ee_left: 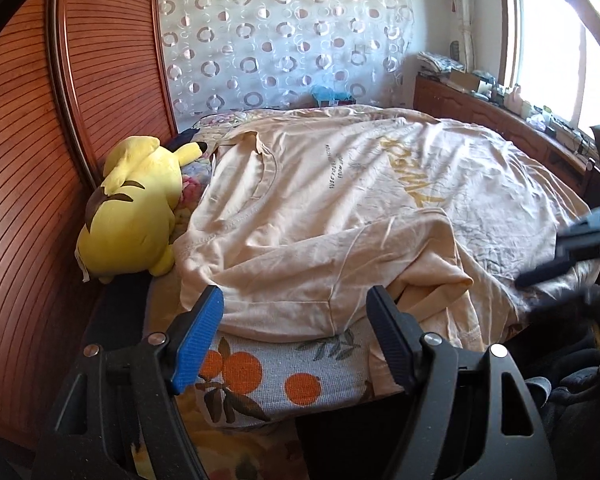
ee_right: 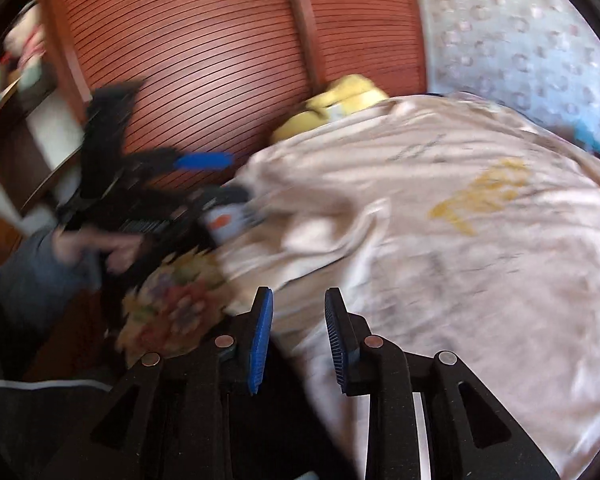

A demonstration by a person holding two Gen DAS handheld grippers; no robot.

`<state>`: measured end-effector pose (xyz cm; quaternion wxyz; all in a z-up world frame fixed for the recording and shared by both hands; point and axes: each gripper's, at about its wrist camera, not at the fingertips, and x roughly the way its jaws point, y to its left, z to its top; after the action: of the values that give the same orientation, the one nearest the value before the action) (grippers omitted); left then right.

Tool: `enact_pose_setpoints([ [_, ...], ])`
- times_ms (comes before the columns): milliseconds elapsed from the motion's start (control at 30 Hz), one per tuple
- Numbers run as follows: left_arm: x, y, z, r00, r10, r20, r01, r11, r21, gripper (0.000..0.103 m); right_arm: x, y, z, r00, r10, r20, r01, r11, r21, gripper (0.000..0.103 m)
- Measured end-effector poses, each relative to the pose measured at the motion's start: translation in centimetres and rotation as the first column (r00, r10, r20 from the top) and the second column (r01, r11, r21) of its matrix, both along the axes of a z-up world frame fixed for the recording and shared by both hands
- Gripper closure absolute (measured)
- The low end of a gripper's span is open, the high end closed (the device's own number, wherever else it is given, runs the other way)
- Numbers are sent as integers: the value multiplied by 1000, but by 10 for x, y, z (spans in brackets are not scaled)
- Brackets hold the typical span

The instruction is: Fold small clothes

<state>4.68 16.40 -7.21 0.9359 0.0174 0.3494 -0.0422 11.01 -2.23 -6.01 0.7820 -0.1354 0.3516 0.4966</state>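
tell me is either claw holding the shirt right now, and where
Nothing is held. The left claw and right claw are both open, empty, above the t-shirt.

T-shirt point(ee_left: 340, 200) lies spread across bed point(ee_left: 260, 376), one sleeve folded over onto its body at near edge. Plush toy point(ee_left: 132, 208) lies on bed to left of shirt, touching its collar side, w/ slatted wardrobe point(ee_left: 60, 120) right behind it. Curtain point(ee_left: 284, 40) hangs behind bed's far end. Cluttered ledge point(ee_left: 500, 108) runs along bed's right side, under window point(ee_left: 548, 48). Left gripper point(ee_left: 296, 336) sits at near bed edge, just before folded sleeve; right gripper point(ee_right: 298, 340) over shirt's near edge, further right.
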Motion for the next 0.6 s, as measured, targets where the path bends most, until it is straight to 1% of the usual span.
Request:
enact_pose_setpoints([
  [67,2,0,0,1000,-4,-1,4,1000,-14,36,-8,8,-9,1000,20,22,-19,999,-32,75],
  [100,3,1,0,1000,-6,0,6,1000,-22,38,-9,14,-13,999,30,19,-29,999,-40,75],
  [167,5,0,-2,1000,-16,-2,16,999,-35,45,-8,23,-20,999,42,27,-41,998,-50,75],
  [233,9,-1,-3,1000,-21,-10,21,999,-43,48,-8,27,-24,998,53,34,-51,997,-63,75],
  [300,12,-2,-4,1000,-23,-16,22,999,-46,48,-7,29,-30,998,55,43,-51,995,-86,75],
  [467,14,-3,-5,999,-25,-21,24,998,-51,48,-13,45,-38,991,59,123,-44,991,-126,75],
  [567,16,-4,-6,999,-23,-24,22,999,-48,48,-21,50,-42,980,68,187,-40,988,-153,76],
  [600,16,-4,-6,999,-23,-24,22,999,-47,48,-21,50,-42,980,57,193,-27,987,-156,84],
])
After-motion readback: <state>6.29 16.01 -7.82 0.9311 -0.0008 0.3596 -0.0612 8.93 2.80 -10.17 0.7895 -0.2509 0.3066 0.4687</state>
